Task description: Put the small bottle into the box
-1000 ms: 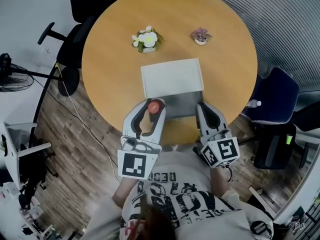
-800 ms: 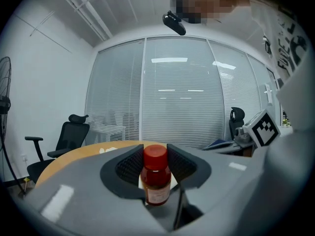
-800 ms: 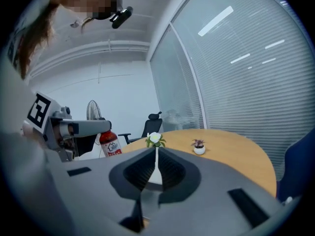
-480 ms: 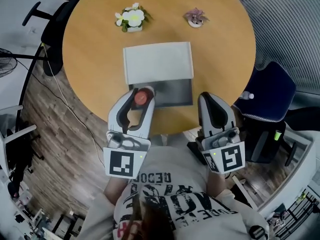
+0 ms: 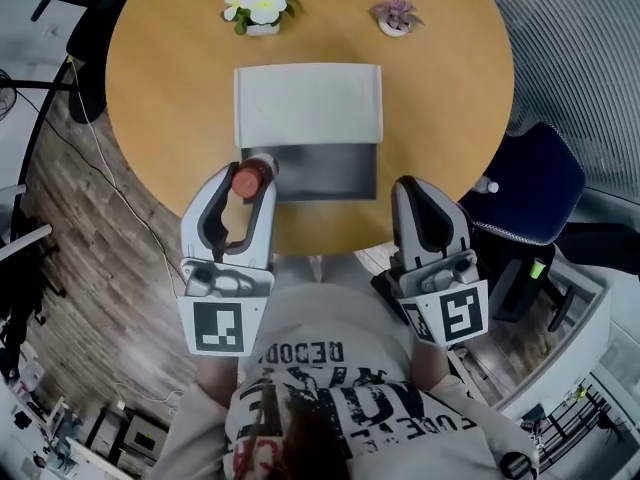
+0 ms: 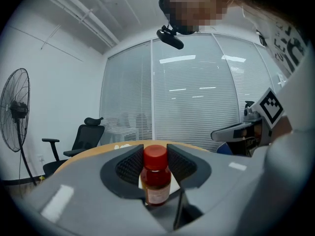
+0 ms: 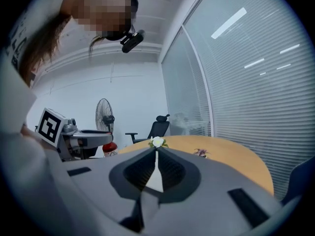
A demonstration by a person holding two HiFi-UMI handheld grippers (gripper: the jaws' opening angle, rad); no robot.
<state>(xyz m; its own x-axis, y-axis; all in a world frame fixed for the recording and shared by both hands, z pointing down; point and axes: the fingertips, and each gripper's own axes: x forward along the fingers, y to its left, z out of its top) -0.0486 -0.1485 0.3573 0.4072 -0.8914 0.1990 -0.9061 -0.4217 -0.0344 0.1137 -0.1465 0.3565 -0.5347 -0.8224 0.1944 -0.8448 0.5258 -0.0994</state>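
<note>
Bottle (image 6: 156, 180) stands upright, clamped in our left gripper (image 5: 249, 174) at the box's (image 5: 330, 174) near left corner, ready to clear the rim. Our right gripper (image 5: 416, 192) hangs empty, jaws together, leaving the opening free.

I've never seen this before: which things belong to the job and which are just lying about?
For the job: small bottle, left gripper holding it, box.
Just lying about: white flowers, pink plant, fan, office chair.
</note>
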